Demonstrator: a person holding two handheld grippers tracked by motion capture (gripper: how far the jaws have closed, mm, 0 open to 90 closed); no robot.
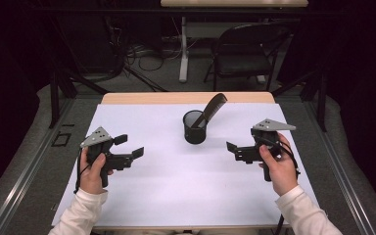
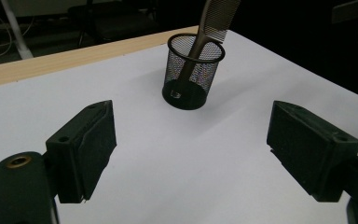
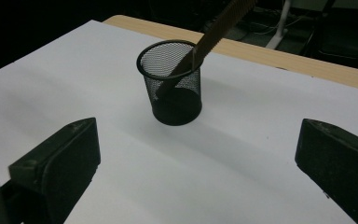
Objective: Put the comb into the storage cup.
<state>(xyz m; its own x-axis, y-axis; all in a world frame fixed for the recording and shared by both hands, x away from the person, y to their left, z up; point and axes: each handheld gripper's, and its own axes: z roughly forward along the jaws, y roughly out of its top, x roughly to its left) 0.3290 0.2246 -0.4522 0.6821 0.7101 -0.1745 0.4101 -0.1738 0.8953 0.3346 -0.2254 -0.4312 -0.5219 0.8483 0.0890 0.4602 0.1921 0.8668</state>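
Note:
A black mesh cup [image 1: 194, 128] stands upright on the white table top [image 1: 176, 186], a little behind its middle. A dark comb [image 1: 214, 106] leans in the cup, its toothed end sticking out up and to the right. My left gripper [image 1: 129, 146] hovers left of the cup, open and empty, pointing toward it. My right gripper [image 1: 242, 139] hovers right of the cup, also open and empty. In the left gripper view the cup [image 2: 192, 70] and comb [image 2: 214, 21] lie beyond the gripper [image 2: 191, 126]. The right gripper view has the cup [image 3: 172, 81] ahead of the gripper [image 3: 199, 135].
A wooden strip [image 1: 186, 98] runs along the table's far edge. Behind the table stand a black folding chair [image 1: 247, 51] and a white table leg [image 1: 183, 49] among cables on the floor. Dark frame bars flank both sides.

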